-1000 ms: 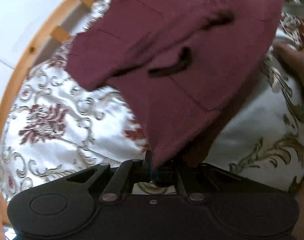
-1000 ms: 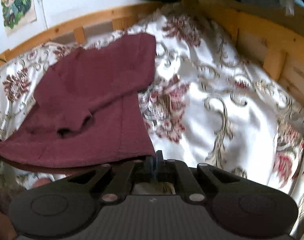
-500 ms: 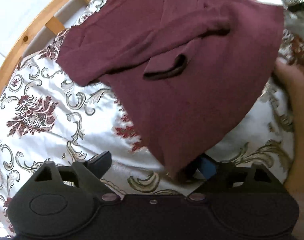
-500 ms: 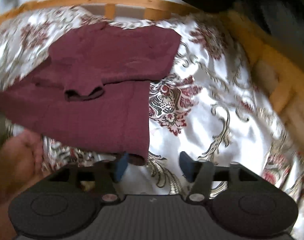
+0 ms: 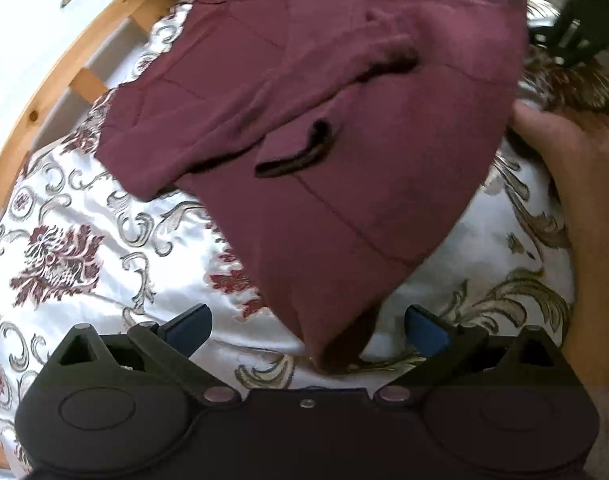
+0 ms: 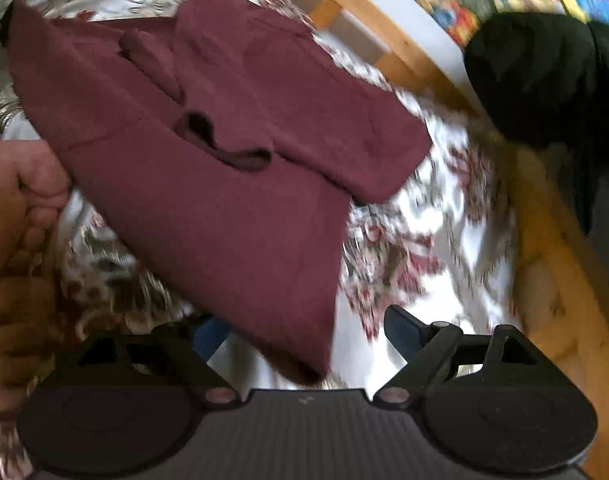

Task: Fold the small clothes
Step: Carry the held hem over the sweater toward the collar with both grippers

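A maroon sweater [image 5: 328,128] lies spread on the bed's floral satin cover [image 5: 84,248], sleeves folded across its front so that one dark cuff [image 5: 300,156] sits near the middle of the body.

The left tongs [image 5: 306,326] are released, blue-padded fingers [image 5: 188,326] spread wide; one bottom corner of the sweater dips into the gap between them, touched by neither finger. The rest of the garment stretches away ahead of these tongs. To their right a bare hand [image 5: 576,184] rests beside the sweater's edge, and the wooden bed rail [image 5: 44,92] curves along the far left.

The right tongs [image 6: 304,334] are likewise released, fingers apart. The sweater's other bottom corner hangs just ahead of them, covering part of the left finger, while the right finger [image 6: 404,330] stands clear over the cover. A hand [image 6: 20,208] shows at the left of these tongs, touching the sweater's edge. A dark garment [image 6: 544,80] hangs over the bed rail, ahead and to the right. This view is blurred.
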Available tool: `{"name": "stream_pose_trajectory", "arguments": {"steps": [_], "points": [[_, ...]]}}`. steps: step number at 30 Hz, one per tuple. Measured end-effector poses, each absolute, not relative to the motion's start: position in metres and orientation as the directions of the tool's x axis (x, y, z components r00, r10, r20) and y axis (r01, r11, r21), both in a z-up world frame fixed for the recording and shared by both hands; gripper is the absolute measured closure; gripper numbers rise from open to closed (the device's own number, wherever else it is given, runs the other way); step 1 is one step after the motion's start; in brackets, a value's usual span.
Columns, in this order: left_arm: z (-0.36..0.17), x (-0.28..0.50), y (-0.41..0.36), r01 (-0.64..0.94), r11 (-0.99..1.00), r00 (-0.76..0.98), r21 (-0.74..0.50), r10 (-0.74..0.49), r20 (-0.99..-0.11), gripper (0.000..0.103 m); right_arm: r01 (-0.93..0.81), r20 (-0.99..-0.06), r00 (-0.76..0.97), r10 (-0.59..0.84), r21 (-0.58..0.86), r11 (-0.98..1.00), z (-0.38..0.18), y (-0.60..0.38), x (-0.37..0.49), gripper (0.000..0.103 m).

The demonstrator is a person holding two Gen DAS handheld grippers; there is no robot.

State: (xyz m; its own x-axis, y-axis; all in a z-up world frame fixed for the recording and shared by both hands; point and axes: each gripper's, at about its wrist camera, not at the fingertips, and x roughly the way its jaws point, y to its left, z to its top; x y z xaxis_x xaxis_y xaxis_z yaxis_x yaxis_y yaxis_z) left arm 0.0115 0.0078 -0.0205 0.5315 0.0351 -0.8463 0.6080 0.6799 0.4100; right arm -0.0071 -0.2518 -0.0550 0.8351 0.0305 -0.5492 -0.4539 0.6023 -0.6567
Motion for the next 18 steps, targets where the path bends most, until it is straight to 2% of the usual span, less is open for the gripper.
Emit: {"name": "stream_pose_trajectory", "arguments": {"steps": [1, 2, 3, 4, 5, 6, 11, 14, 17, 18], "points": [[-0.022, 0.01, 0.006, 0.618, 0.67, 0.53, 0.411, 0.031, -0.847, 0.001, -0.458, -0.538, 0.842, 0.042, -0.67, 0.584, -0.056, -0.247, -0.009, 0.021], [-0.023, 0.009, 0.005, 0.625, 0.662, 0.53, 0.414, 0.03, -0.848, 0.001, -0.466, -0.537, 0.842, 0.054, -0.673, 0.575, -0.057, -0.242, -0.01, 0.031], [-0.025, 0.009, 0.003, 0.632, 0.653, 0.528, 0.418, 0.033, -0.849, 0.001, -0.482, -0.547, 0.834, 0.069, -0.663, 0.573, -0.056, -0.241, -0.009, 0.051], [-0.028, 0.009, 0.002, 0.64, 0.642, 0.524, 0.422, 0.037, -0.851, 0.001, -0.499, -0.566, 0.821, 0.081, -0.64, 0.584, -0.054, -0.24, -0.008, 0.062], [-0.031, 0.01, 0.0, 0.647, 0.633, 0.519, 0.425, 0.042, -0.853, 0.001, -0.507, -0.579, 0.811, 0.089, -0.618, 0.601, -0.051, -0.24, -0.005, 0.078], [-0.035, 0.012, -0.002, 0.654, 0.625, 0.512, 0.427, 0.049, -0.857, 0.001, -0.511, -0.588, 0.802, 0.104, -0.585, 0.63, -0.046, -0.242, -0.003, 0.083], [-0.048, 0.027, -0.006, 0.656, 0.636, 0.476, 0.407, 0.07, -0.877, 0.001, -0.505, -0.613, 0.771, 0.172, -0.425, 0.751, -0.018, -0.254, 0.015, 0.086], [-0.043, 0.034, 0.002, 0.61, 0.695, 0.482, 0.38, 0.056, -0.875, 0.014, -0.498, -0.621, 0.756, 0.207, -0.339, 0.798, -0.003, -0.264, 0.027, 0.086], [-0.036, 0.036, 0.011, 0.566, 0.742, 0.492, 0.359, 0.046, -0.869, 0.039, -0.484, -0.626, 0.747, 0.226, -0.278, 0.83, 0.003, -0.27, 0.033, 0.086], [-0.033, 0.034, 0.012, 0.562, 0.745, 0.507, 0.36, 0.033, -0.861, 0.063, -0.481, -0.628, 0.744, 0.23, -0.263, 0.836, 0.003, -0.272, 0.034, 0.086]]}}
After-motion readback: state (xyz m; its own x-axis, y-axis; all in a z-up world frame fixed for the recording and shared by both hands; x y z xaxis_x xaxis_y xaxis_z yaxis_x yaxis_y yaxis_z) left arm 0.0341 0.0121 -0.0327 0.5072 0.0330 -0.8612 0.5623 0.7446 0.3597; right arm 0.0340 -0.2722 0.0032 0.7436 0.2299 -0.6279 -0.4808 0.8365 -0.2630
